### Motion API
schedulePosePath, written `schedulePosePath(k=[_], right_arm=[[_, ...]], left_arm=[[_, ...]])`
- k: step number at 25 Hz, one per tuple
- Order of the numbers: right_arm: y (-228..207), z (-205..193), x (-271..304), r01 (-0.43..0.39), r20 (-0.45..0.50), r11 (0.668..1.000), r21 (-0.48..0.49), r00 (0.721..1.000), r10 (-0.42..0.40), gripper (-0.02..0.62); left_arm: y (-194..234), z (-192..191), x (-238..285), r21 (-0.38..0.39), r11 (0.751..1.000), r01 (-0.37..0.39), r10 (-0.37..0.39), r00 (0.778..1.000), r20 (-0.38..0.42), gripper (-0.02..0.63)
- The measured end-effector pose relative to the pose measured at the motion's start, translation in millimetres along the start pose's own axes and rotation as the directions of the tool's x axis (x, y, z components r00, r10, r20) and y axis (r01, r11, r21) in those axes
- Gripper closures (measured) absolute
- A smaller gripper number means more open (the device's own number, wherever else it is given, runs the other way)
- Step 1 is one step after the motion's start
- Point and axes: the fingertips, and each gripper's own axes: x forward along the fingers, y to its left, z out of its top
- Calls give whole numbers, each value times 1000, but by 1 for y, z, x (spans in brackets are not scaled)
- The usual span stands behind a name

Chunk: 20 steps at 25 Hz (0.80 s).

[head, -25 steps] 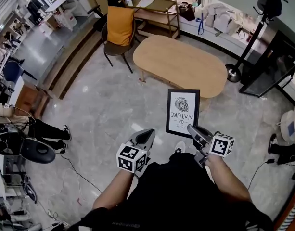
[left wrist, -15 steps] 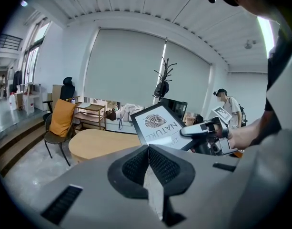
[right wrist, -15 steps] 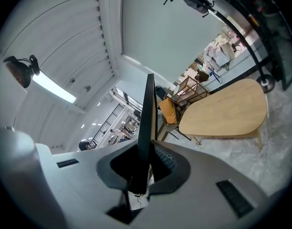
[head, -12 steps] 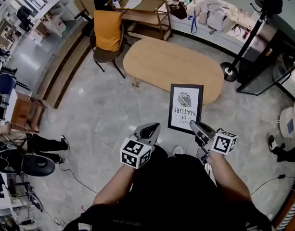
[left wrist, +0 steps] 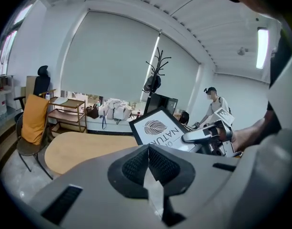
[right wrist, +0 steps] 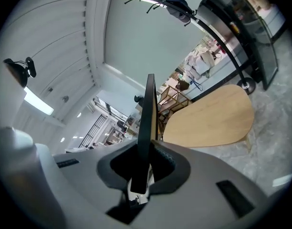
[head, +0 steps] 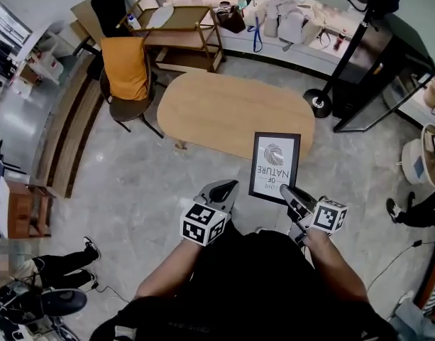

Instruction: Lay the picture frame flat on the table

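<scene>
- Compared with a second ago, the oval wooden table [head: 224, 112] sits further left and lower in the head view. The chair draped in orange cloth [head: 125, 69] has slid towards the left edge along with it.
- The picture frame [head: 274, 167] was earlier seen just short of the table's near edge. Its top now overlaps that edge near the table's right end.
- Both grippers sit at much the same spots in the head view as before, low in the picture and in front of the person's body.
- The right gripper [head: 286, 190] has kept its hold: its jaws are clamped on the picture frame at the lower right corner, as the head view sees it.
- In the right gripper view the picture frame [right wrist: 148, 113] is seen edge-on. It is a thin dark bar rising straight out from between the pads of the right gripper [right wrist: 146, 162], with the table [right wrist: 207, 118] beyond it to the right.
- The frame is held up in the air, off the table, with its printed face towards the person. From the head view its lettering reads upside down.
- The left gripper [head: 230, 185] holds nothing. In its own view the left gripper [left wrist: 148, 150] has its pads closed against each other.
- From that view the picture frame [left wrist: 157, 127] tilts up just beyond the left jaws, apart from them. The right gripper [left wrist: 203, 136] is on its right side.
- The left gripper lies beside the frame's lower left corner without touching it.
</scene>
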Motion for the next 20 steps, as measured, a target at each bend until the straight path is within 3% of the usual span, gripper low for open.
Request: schedulePosePath(k=[9, 14, 20], right_arm=[[22, 54, 100, 94, 119, 995, 31, 988, -97, 555], [8, 63, 132, 167, 152, 983, 76, 972, -177, 555], [-5, 62, 149, 242, 178, 961, 132, 948, -263, 555]], left_arm=[[97, 78, 43, 128, 976, 174, -172, 985, -31, 601], [138, 84, 59, 145, 961, 236, -227, 971, -78, 601], [166, 72, 70, 105, 948, 300, -283, 948, -145, 601]])
